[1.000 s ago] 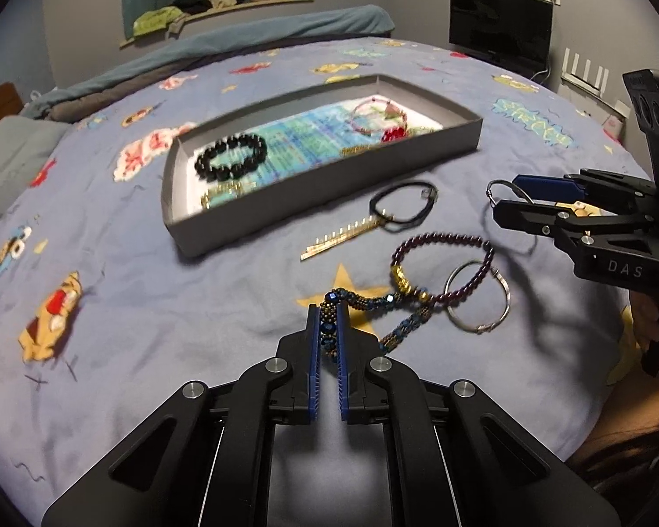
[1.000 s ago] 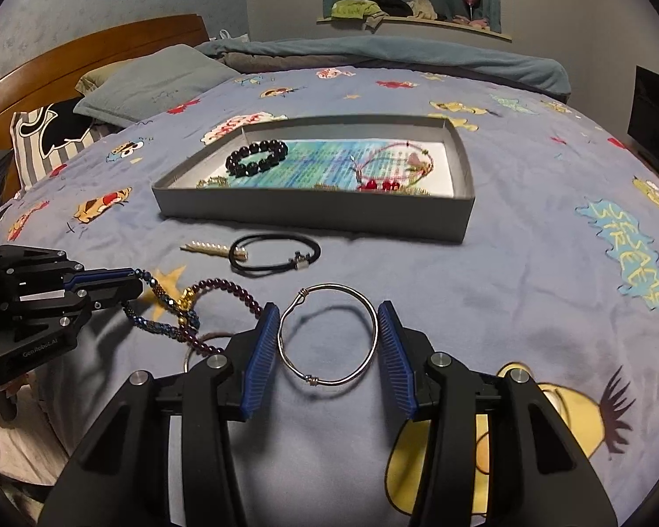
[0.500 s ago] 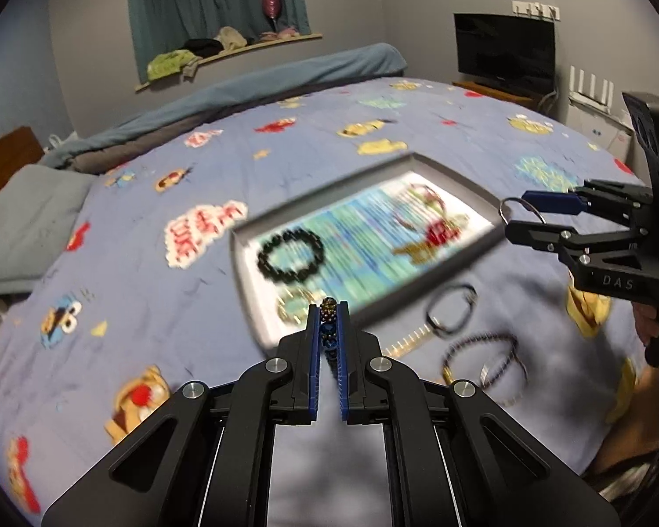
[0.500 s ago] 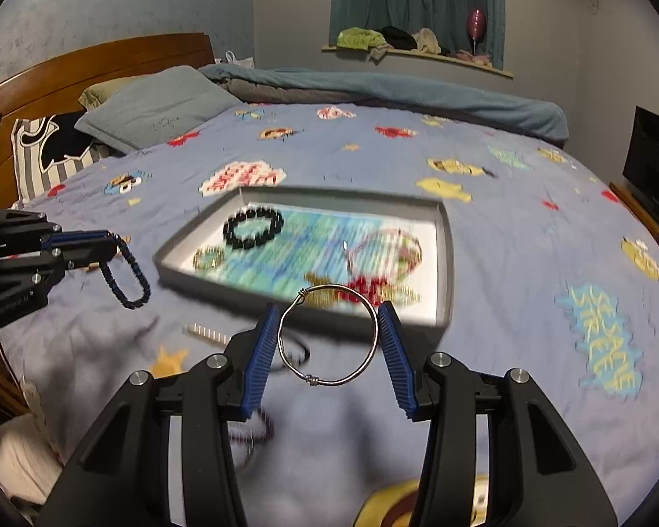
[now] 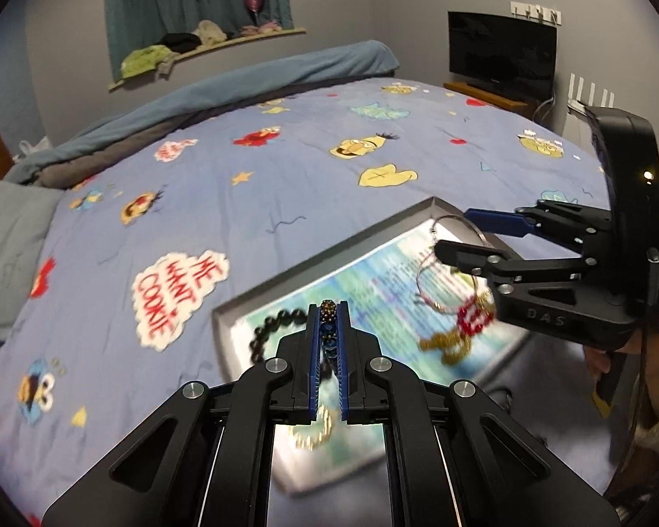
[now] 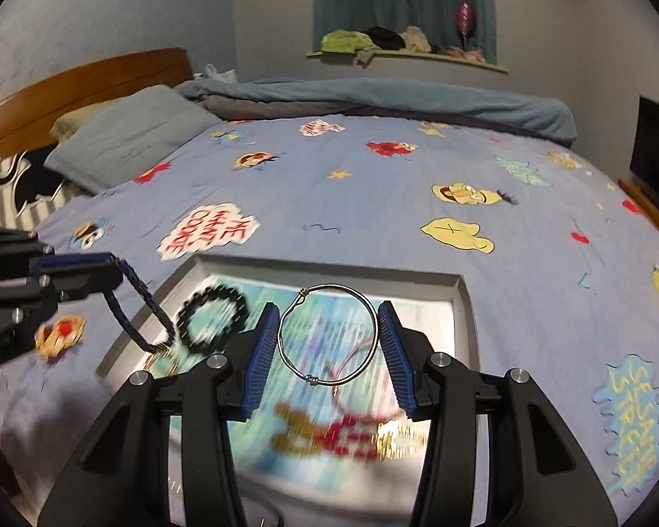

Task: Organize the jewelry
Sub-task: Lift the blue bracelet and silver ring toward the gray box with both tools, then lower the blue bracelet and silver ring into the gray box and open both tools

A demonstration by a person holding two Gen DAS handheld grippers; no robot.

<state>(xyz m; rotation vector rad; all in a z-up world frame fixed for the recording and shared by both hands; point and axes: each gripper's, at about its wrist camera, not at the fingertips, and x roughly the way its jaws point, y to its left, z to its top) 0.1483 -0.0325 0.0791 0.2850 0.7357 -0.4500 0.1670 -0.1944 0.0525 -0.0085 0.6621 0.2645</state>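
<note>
Broadly, a blue cartoon-print bedspread (image 6: 373,202) fills both views, with a grey pillow (image 6: 132,136) and wooden headboard (image 6: 88,74) at one end and a dark television (image 5: 501,50) by the wall, and nothing lies between the tongs and the grey tray (image 6: 465,307) under them. Inside the tray, on a blue-green printed liner, lie a black bead bracelet (image 6: 213,320), a blurred gold and red piece (image 6: 351,434) and a thin pink bangle. Above it the left gripper (image 5: 328,320) is clamped tight on a dark blue beaded bracelet (image 6: 136,307) that dangles over the tray's edge, while the right gripper (image 6: 328,342) pinches a silver wire hoop (image 6: 367,303) between its blue pads.
</note>
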